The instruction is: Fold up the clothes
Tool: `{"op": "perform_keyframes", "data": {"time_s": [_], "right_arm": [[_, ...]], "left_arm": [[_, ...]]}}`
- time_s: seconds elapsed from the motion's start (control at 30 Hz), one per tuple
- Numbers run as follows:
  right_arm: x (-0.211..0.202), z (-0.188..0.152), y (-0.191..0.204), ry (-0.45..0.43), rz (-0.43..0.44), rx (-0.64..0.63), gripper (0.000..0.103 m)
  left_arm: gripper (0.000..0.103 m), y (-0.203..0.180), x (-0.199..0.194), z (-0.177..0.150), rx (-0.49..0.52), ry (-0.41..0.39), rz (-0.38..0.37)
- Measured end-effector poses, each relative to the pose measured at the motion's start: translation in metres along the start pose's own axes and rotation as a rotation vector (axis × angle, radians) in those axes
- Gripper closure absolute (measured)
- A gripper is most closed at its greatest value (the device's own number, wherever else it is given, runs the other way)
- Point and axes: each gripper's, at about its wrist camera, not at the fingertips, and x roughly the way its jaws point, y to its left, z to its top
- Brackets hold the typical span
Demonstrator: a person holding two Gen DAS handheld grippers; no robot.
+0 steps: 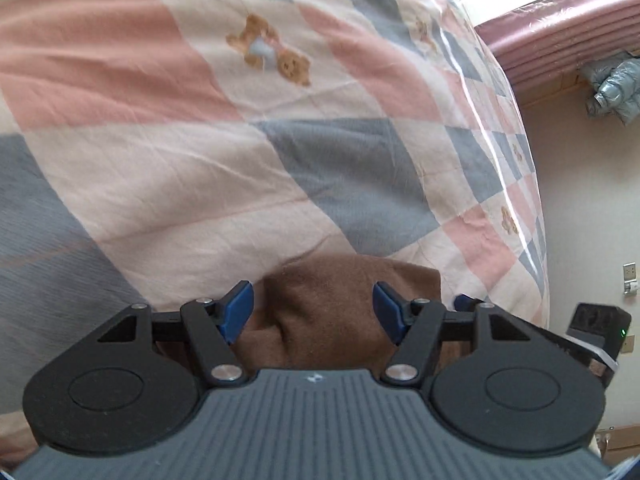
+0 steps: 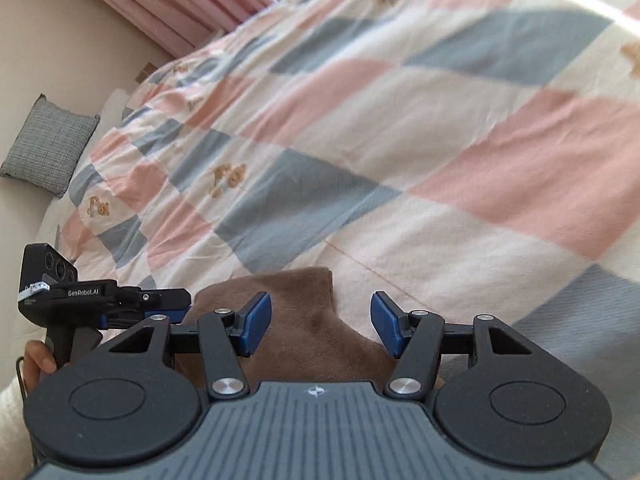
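Garment: a brown fleece garment (image 1: 340,312) lies on the checked quilt (image 1: 200,160) of the bed, close under both tongs.
Left tongs (image 1: 313,312): spread open, holding nothing.
Right tongs (image 2: 320,326): also open, empty.
Progress: folding looks unfinished; the cloth seems bunched.

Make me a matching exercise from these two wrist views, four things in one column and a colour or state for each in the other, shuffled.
Things:
1. garment
2. cushion
3. curtain
4. left gripper

Colour or state:
A. open
B. pink
C. brown
D. grey

Pairs: 1-C, 2-D, 3-B, 4-A
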Motion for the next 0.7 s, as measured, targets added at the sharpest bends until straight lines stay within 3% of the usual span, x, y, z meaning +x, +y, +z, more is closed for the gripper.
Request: {"op": "perform_keyframes", "data": {"time_s": [0.03,0.07,0.1,0.17,0.23,0.33,0.37,0.4,0.43,0.47,0.57,0.63,0.7], "right_arm": [[0.005,-0.001,-0.004,0.010,0.020,0.013,0.048],[0.008,-0.002,-0.006,0.018,0.048,0.020,0.078],[0.007,-0.001,-0.007,0.013,0.055,0.008,0.097],[0.001,0.002,-0.004,-0.025,0.051,-0.043,0.097],[-0.011,0.002,-0.004,-0.080,0.057,-0.067,0.098],[-0.009,-0.003,-0.013,-0.090,-0.004,-0.058,0.099],[-0.002,-0.005,-0.018,-0.075,-0.048,-0.044,0.095],[0.001,-0.006,-0.024,-0.067,-0.059,-0.019,0.099],[-0.002,-0.006,-0.031,-0.078,-0.044,0.018,0.098],[-0.012,-0.006,-0.036,-0.108,-0.040,0.055,0.089],[-0.079,-0.016,-0.047,-0.252,-0.075,0.066,0.056],[-0.135,-0.030,-0.059,-0.312,-0.138,0.023,0.052],[-0.195,-0.052,-0.075,-0.322,-0.256,-0.035,0.052]], "left_arm": [[0.068,-0.002,0.004,-0.002,0.009,0.013,0.000],[0.080,-0.006,0.006,-0.003,0.038,0.014,0.007],[0.097,-0.011,0.008,-0.003,0.079,0.007,0.020],[0.098,-0.026,0.003,-0.002,0.190,-0.050,0.035],[0.098,-0.043,-0.003,-0.001,0.310,-0.116,0.049],[0.096,-0.058,0.009,-0.006,0.491,-0.141,0.148],[0.094,-0.058,0.020,-0.008,0.516,-0.122,0.193],[0.087,-0.055,0.030,-0.010,0.522,-0.106,0.229],[0.086,-0.052,0.036,-0.010,0.518,-0.101,0.246],[0.085,-0.052,0.035,-0.010,0.509,-0.110,0.255],[0.073,-0.059,0.017,-0.008,0.492,-0.178,0.303],[0.071,-0.064,-0.005,-0.010,0.499,-0.222,0.337],[0.071,-0.070,-0.028,-0.018,0.524,-0.254,0.377]]}}
